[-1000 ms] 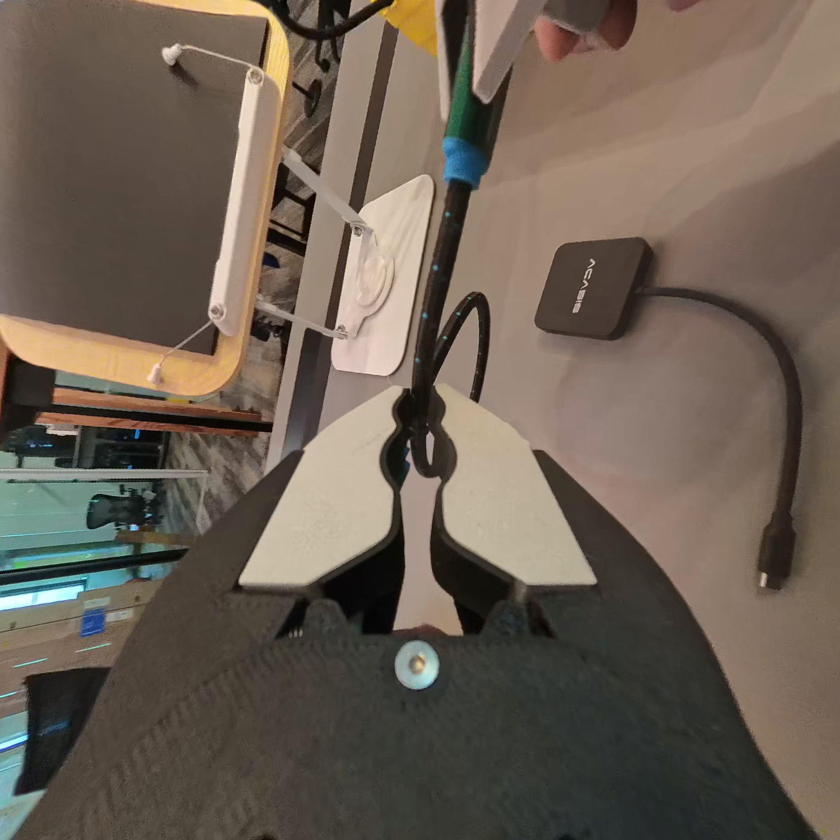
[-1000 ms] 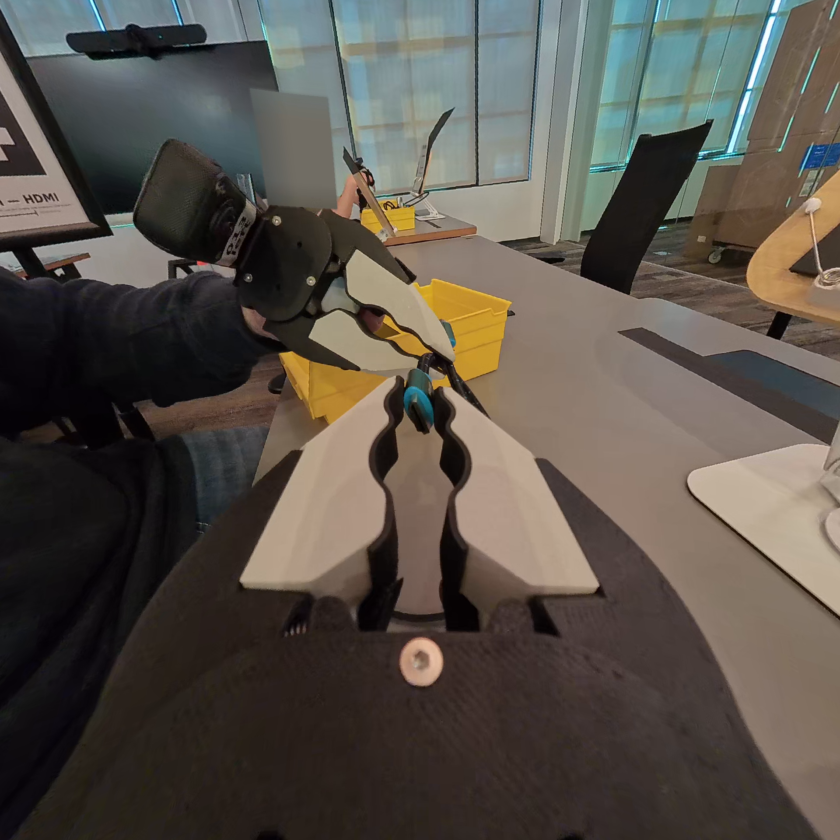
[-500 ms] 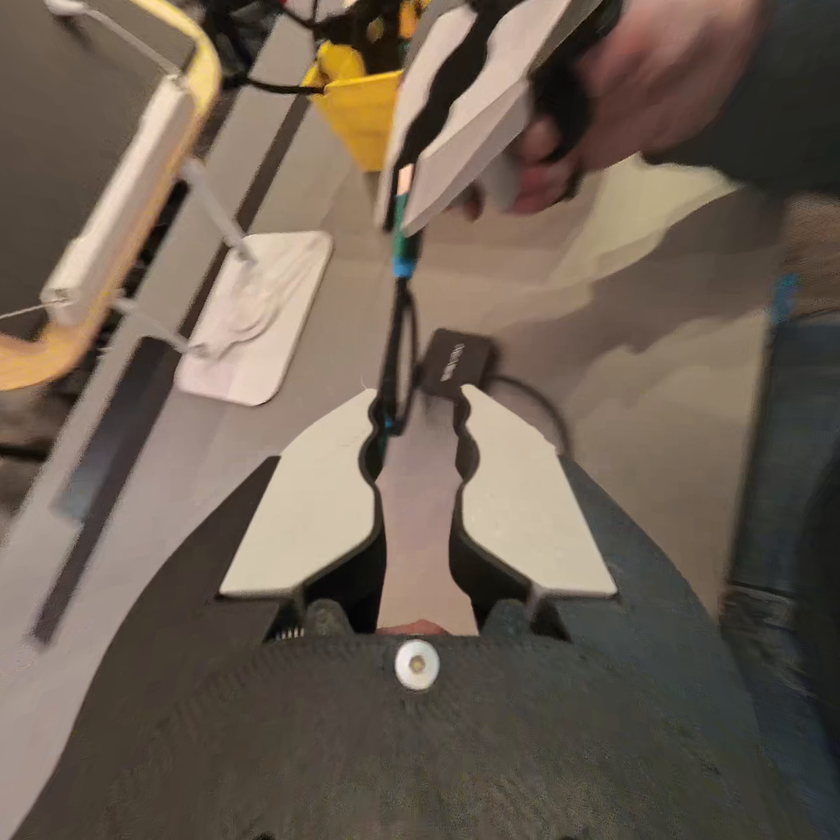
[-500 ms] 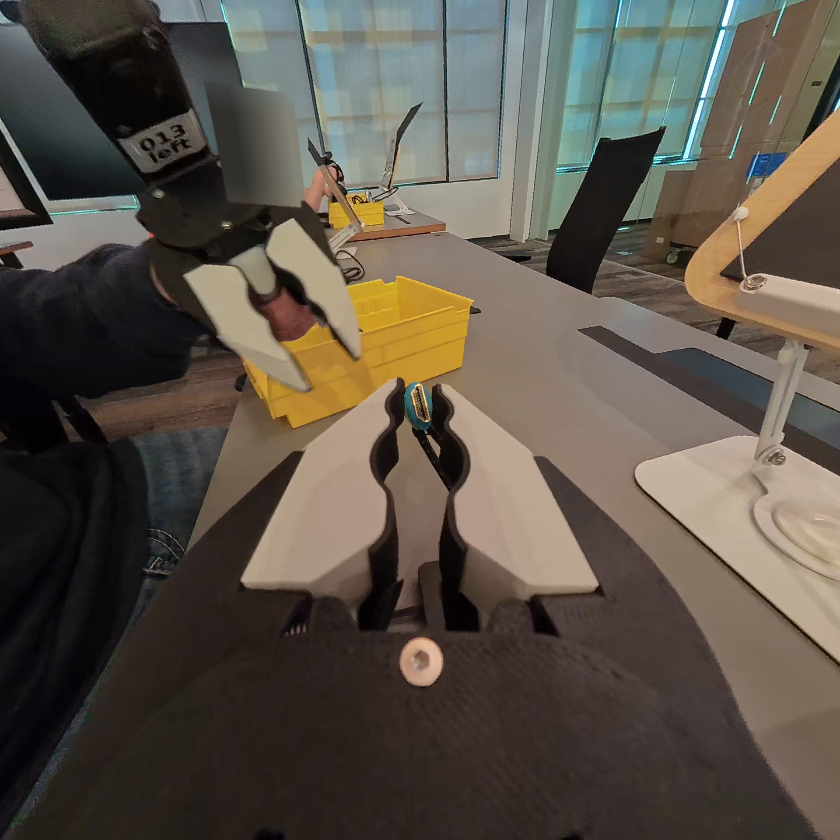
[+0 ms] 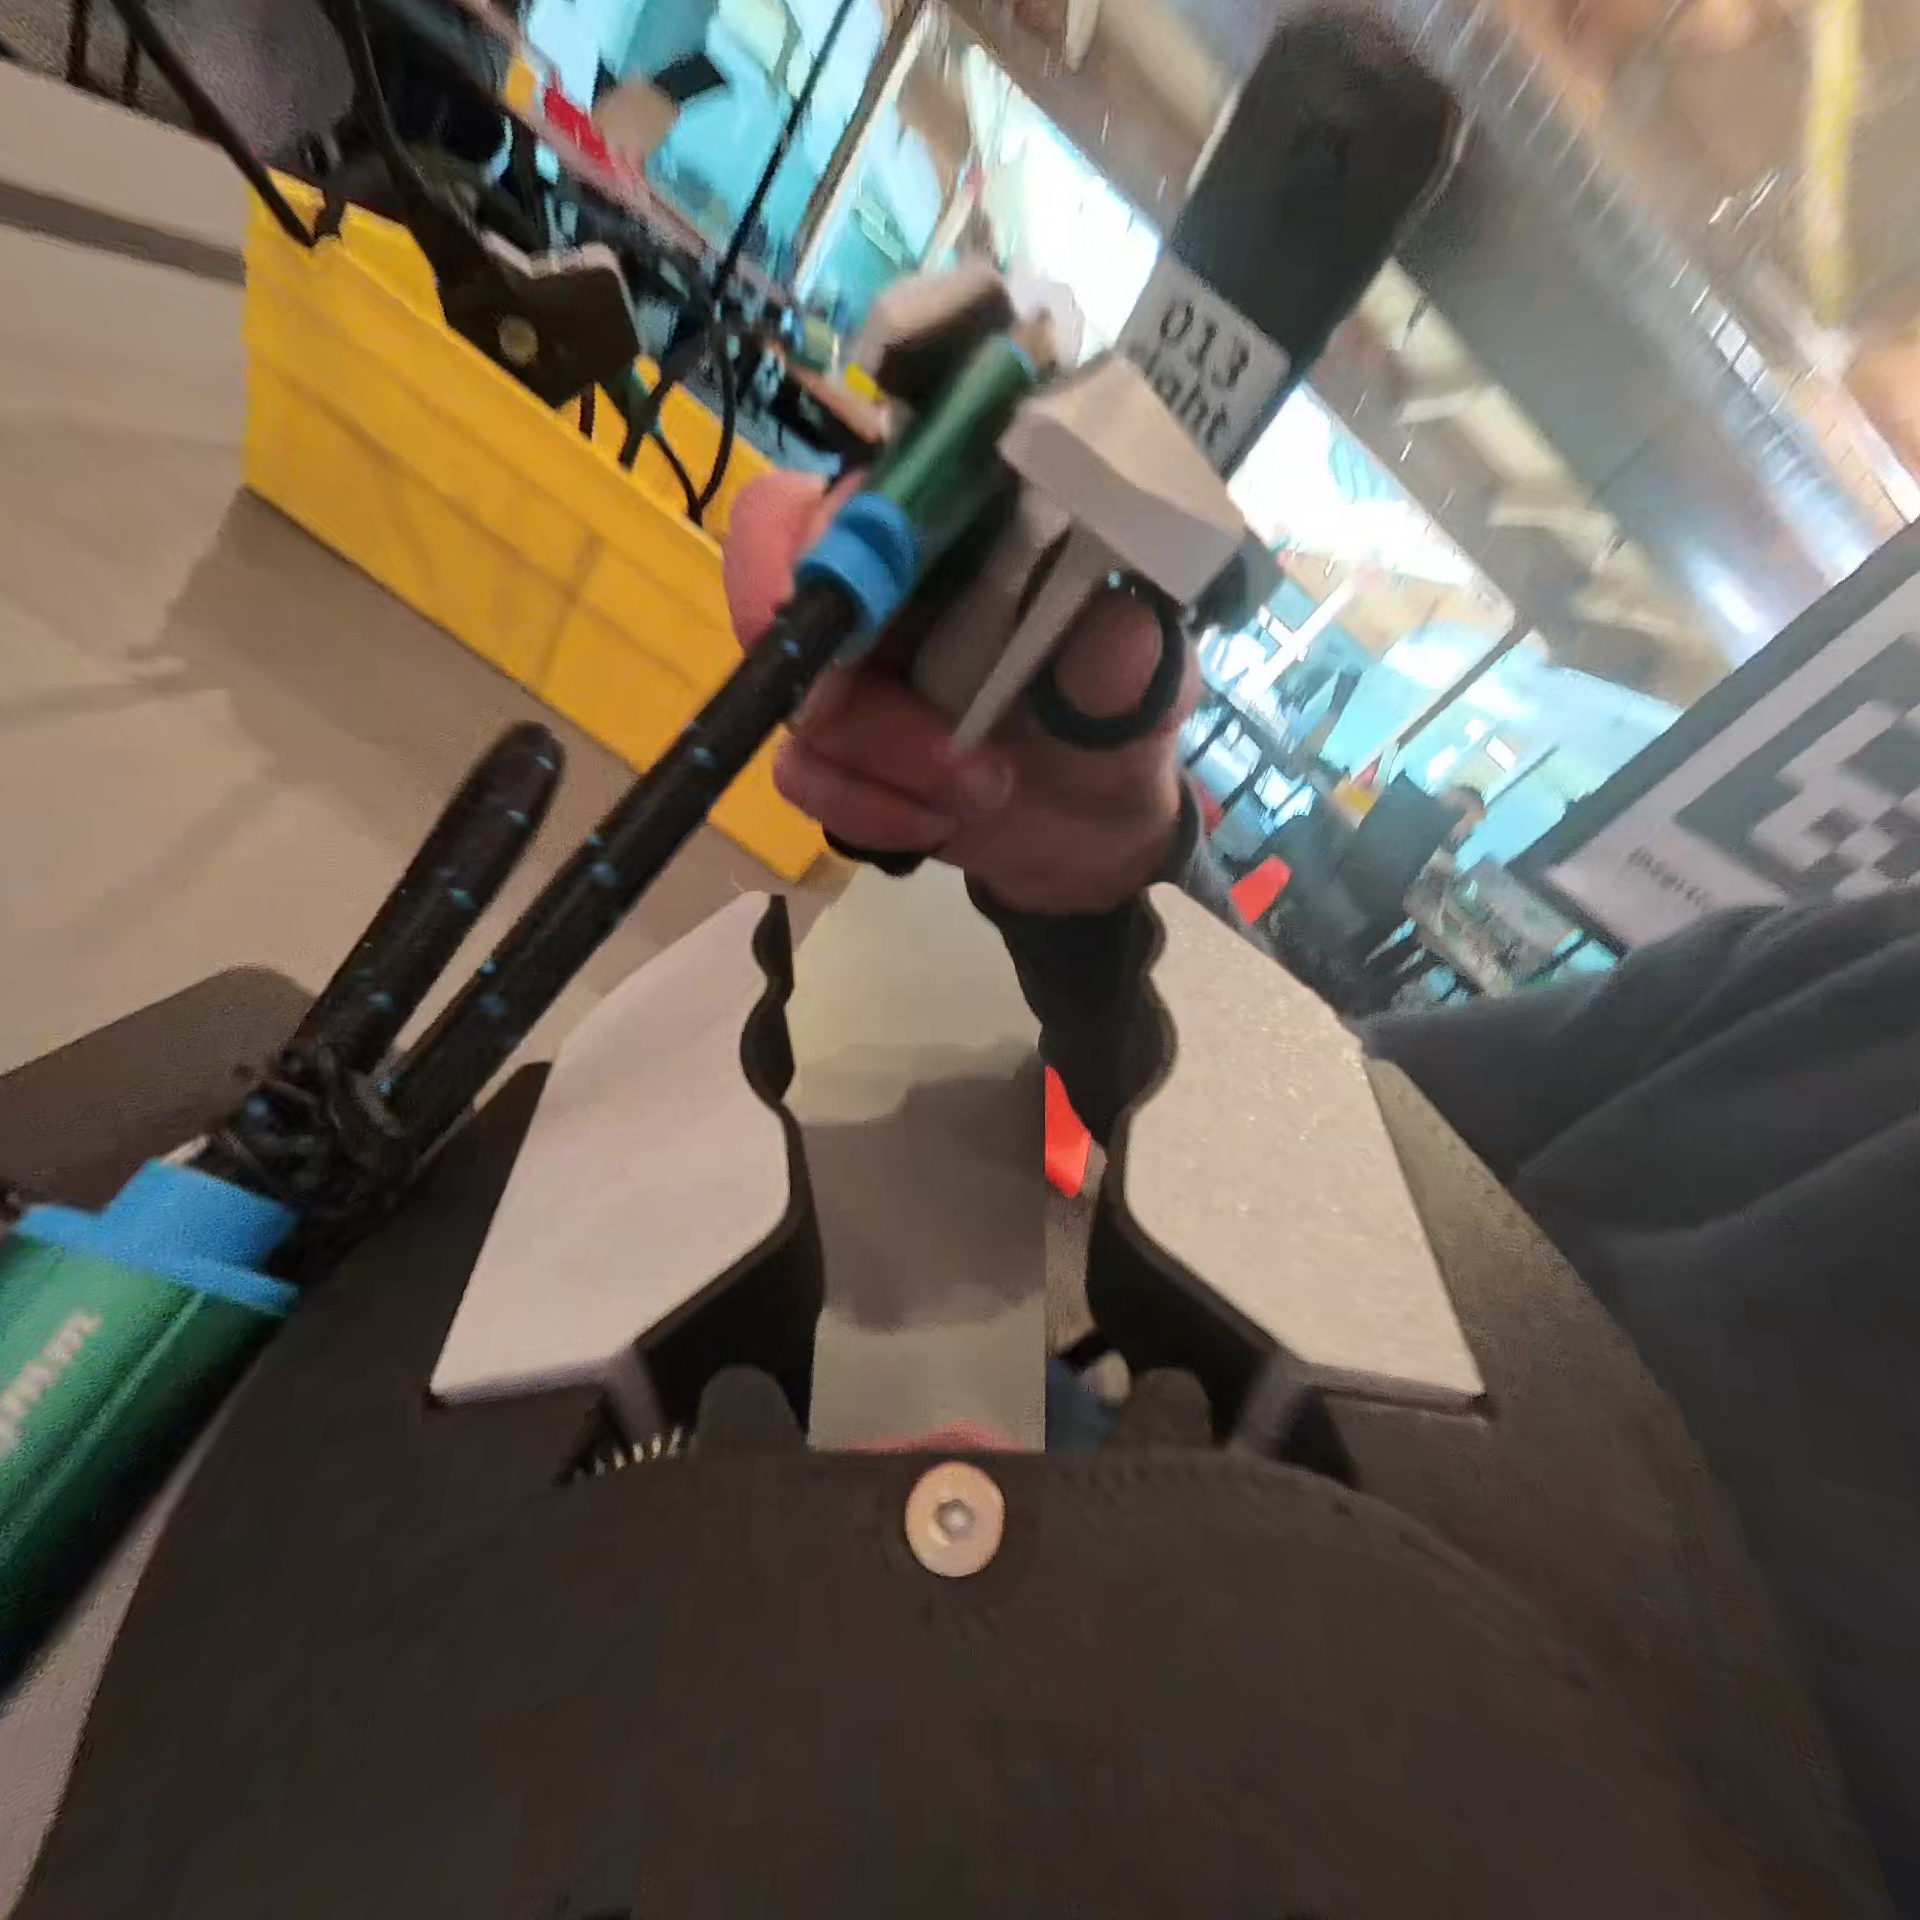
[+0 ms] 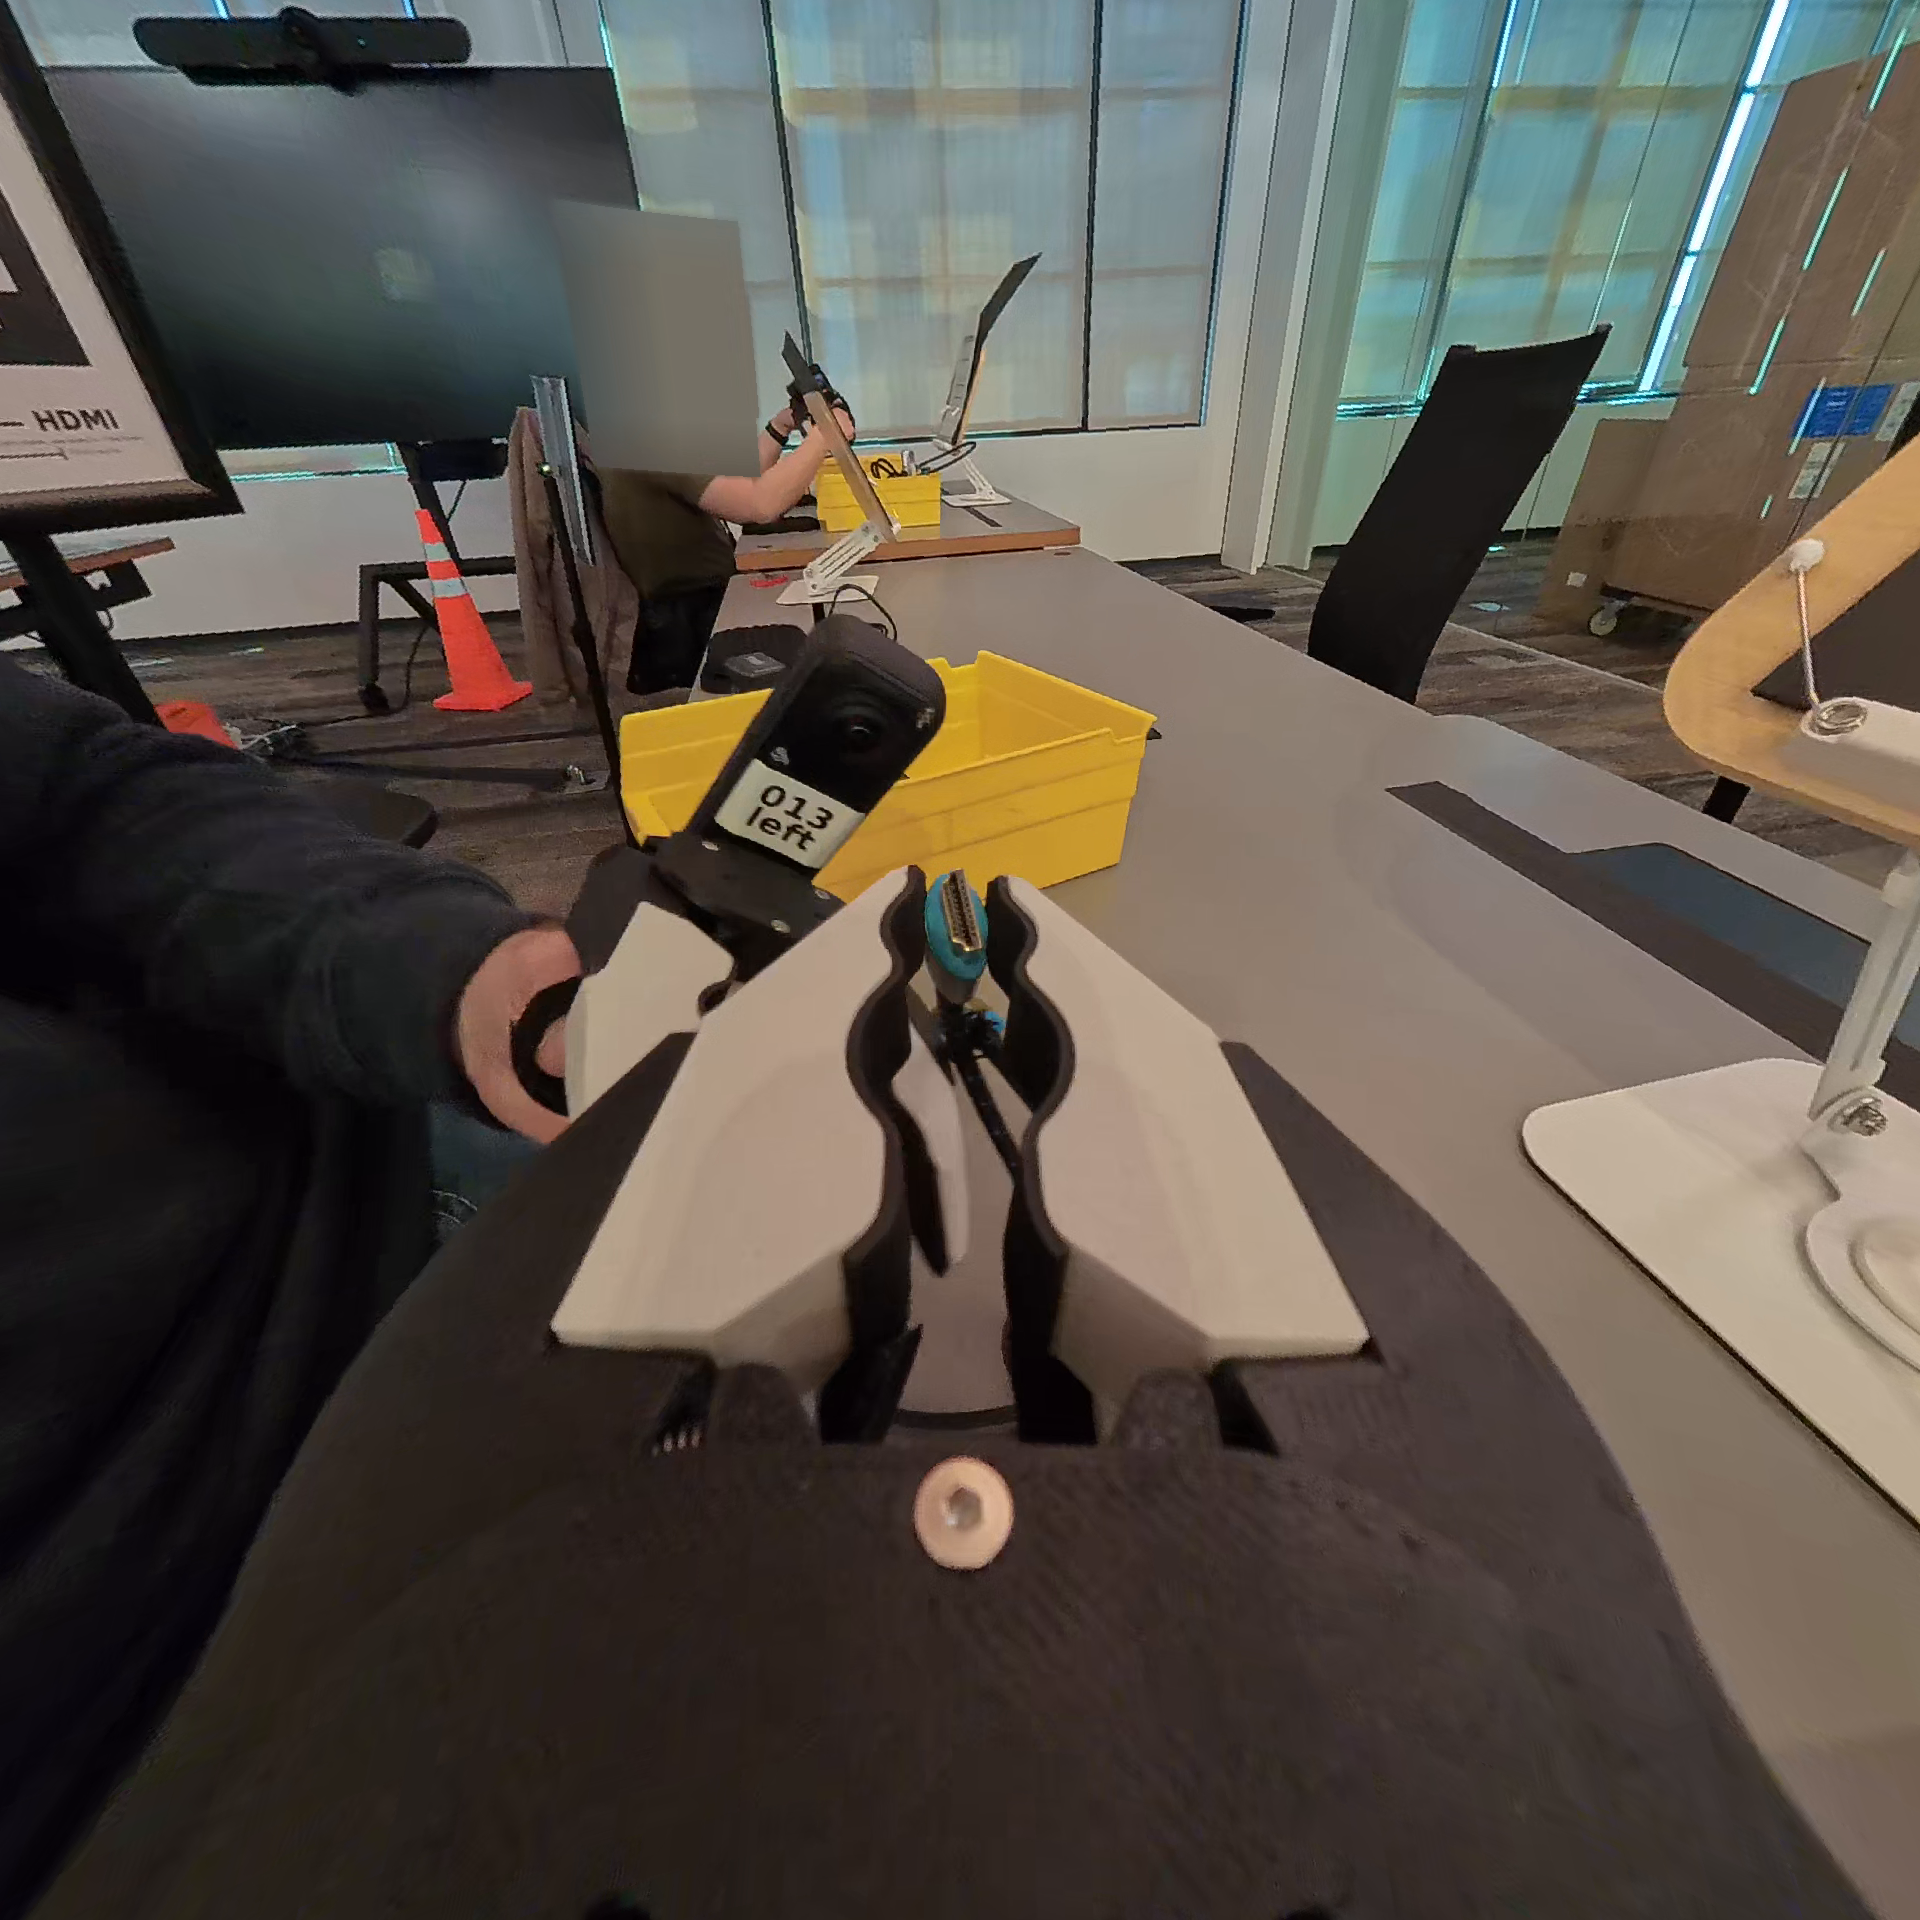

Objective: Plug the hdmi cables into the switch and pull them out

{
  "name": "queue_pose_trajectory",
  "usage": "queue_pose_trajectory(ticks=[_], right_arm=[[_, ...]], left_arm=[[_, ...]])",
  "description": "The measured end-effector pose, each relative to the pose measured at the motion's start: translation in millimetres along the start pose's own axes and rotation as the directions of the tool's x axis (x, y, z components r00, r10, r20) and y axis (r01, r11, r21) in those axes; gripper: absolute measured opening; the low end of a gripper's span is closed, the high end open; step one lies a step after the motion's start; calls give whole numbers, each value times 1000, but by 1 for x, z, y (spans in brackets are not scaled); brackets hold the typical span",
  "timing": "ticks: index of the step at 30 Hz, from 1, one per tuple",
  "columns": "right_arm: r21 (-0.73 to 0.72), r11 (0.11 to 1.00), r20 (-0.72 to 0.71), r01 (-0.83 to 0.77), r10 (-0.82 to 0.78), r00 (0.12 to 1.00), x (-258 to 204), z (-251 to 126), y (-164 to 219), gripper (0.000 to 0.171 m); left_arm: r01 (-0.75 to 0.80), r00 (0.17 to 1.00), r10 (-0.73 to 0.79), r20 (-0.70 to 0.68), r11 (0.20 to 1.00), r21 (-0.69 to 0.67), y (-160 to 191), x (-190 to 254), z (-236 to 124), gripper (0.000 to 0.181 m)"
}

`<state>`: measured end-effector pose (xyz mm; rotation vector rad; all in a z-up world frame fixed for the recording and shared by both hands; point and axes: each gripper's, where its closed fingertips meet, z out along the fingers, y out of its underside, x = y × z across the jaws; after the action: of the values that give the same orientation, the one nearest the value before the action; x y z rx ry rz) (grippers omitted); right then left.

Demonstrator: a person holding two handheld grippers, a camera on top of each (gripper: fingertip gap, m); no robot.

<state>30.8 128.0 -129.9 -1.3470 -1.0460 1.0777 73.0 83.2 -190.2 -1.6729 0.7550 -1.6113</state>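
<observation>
White plastic fingers of the right gripper [image 6: 956, 925] are pinching the blue-collared plug [image 6: 954, 930] of the HDMI cable [image 5: 665, 800], its metal end pointing forward past the fingertips. The cable's black braided length is running back between the fingers. In the left wrist view this same plug is showing green and blue in the right gripper [image 5: 966, 468], and the cable is slanting down from it to a knotted bundle beside the cable's second plug [image 5: 114, 1340], which is lying at the lower left edge. The left gripper [image 5: 961, 935] is standing wide and gripping nothing, grey table [image 6: 1299, 810] showing through its gap. It is pointing up at the right hand [image 5: 956, 769]. A yellow bin [image 6: 997, 790] is sitting on the table beyond both grippers. The switch is not showing in either view.
</observation>
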Motion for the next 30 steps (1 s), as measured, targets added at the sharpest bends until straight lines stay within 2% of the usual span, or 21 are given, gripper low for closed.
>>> queue_pose_trajectory(ticks=[4,7,11,14,20,25,30], right_arm=[[17,1000,15,-3,3,1000,-7,-5,-1,9],[35,999,29,-15,14,999,-9,-7,0,9],[78,997,67,-28,23,997,-13,-9,-3,8],[117,993,103,-25,13,995,-19,-12,-8,9],[143,987,158,69,-91,983,-30,-18,-11,8],[57,964,115,261,-266,957,-32,-17,-2,8],[17,911,71,412,-412,908,-37,-13,1,8]], left_arm=[[39,997,-25,-73,980,197,-28,7,-3,66],[69,992,-35,-122,954,291,-48,13,-13,64],[40,989,13,-148,935,352,-63,20,-23,42],[7,987,56,-152,923,384,-71,28,-25,38],[-69,981,122,-149,946,316,-74,39,-23,26],[-78,992,97,-79,973,217,-66,31,-22,14],[-139,989,144,-20,978,156,-62,29,-26,4]])
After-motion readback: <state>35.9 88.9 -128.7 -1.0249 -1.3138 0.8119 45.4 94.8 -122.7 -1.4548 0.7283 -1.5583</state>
